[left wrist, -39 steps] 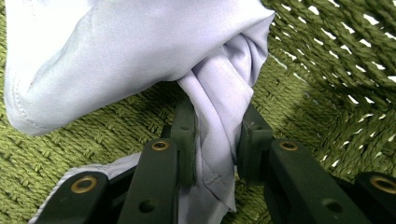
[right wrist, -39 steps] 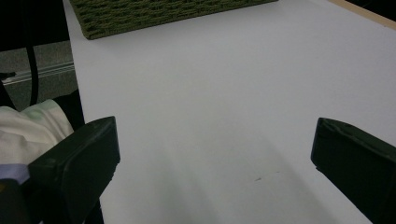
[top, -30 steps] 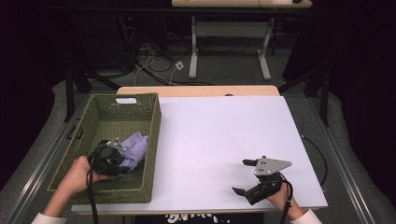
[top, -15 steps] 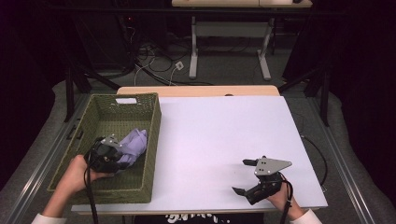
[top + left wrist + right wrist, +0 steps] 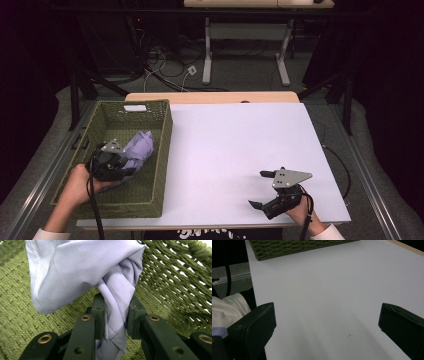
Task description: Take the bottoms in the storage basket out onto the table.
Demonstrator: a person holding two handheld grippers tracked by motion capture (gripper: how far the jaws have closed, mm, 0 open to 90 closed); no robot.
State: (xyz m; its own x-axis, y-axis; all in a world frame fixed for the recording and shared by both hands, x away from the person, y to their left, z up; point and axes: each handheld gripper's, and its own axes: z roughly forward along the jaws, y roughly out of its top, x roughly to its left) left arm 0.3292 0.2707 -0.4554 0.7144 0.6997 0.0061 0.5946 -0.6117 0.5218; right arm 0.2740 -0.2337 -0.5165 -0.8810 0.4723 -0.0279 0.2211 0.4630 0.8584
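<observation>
A lilac cloth lies bunched inside the green woven basket at the table's left. My left gripper is down in the basket and shut on a fold of the lilac cloth, which hangs between its two black jaws. The left gripper pinches that fold just above the basket's woven floor. Near the table's front right edge my right gripper rests low over the white tabletop, open, with nothing between its jaws. The right gripper faces bare white surface.
The basket's side wall shows at the top of the right gripper view. A white sleeve lies at that view's left. Behind the table stand a desk frame and cables on the floor.
My left gripper has moved a little further into the basket with the cloth held in it, lifting the fold. The right gripper has stayed where it was.
</observation>
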